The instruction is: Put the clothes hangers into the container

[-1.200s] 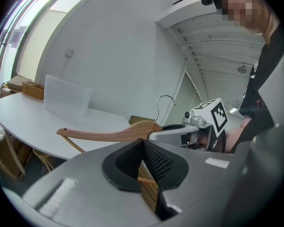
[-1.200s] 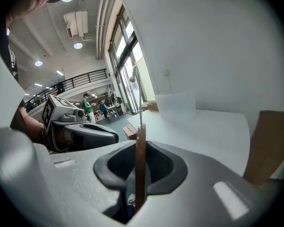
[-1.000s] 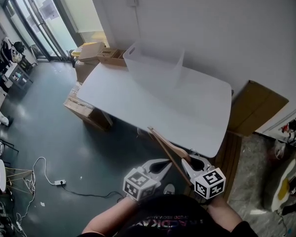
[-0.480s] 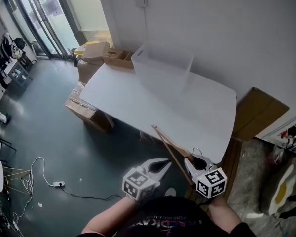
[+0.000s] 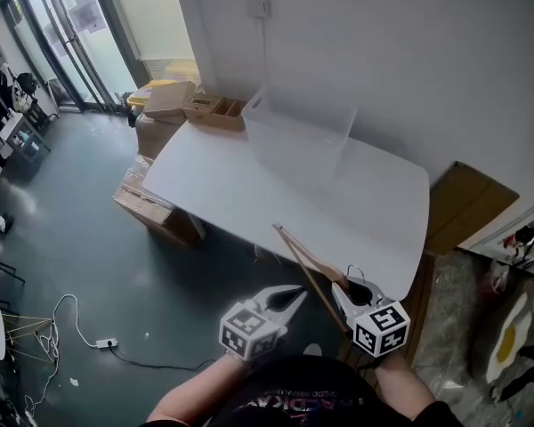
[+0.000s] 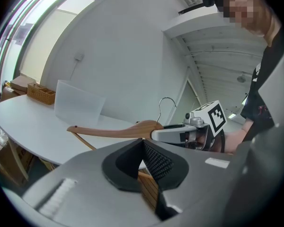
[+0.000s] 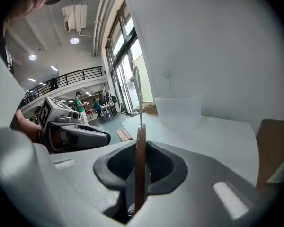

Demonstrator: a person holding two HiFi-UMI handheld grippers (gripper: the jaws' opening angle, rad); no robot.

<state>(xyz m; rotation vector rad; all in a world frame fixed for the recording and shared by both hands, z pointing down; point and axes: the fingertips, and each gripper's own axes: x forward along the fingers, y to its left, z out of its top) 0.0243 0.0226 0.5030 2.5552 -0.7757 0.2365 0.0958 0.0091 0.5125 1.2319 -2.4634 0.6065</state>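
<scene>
1) Found R gripper (image 5: 345, 292) clamped on wood hanger (image 5: 307, 254) near its neck. In R gripper view, saw hanger edge-on betw. its jaws, wire hook (image 7: 138, 98) pointing up.
2) Found L gripper (image 5: 289, 297) w/ jaws together, nothing betw. them. Held just left of R gripper, tip near hanger's lower bar; can't tell if touching.
3) Located hanger in air on near side of table (image 5: 240, 185), by its near-right corner, long arm pointing away from person twd table. Well apart from container (image 5: 303, 140).
4) Located container: translucent bin, upright, open top, on far side of table close to wall.
5) Noted cardboard boxes (image 5: 165, 105) on floor past table's left end, plus 1 flat carton (image 5: 467, 203) leaning by wall at right.
</scene>
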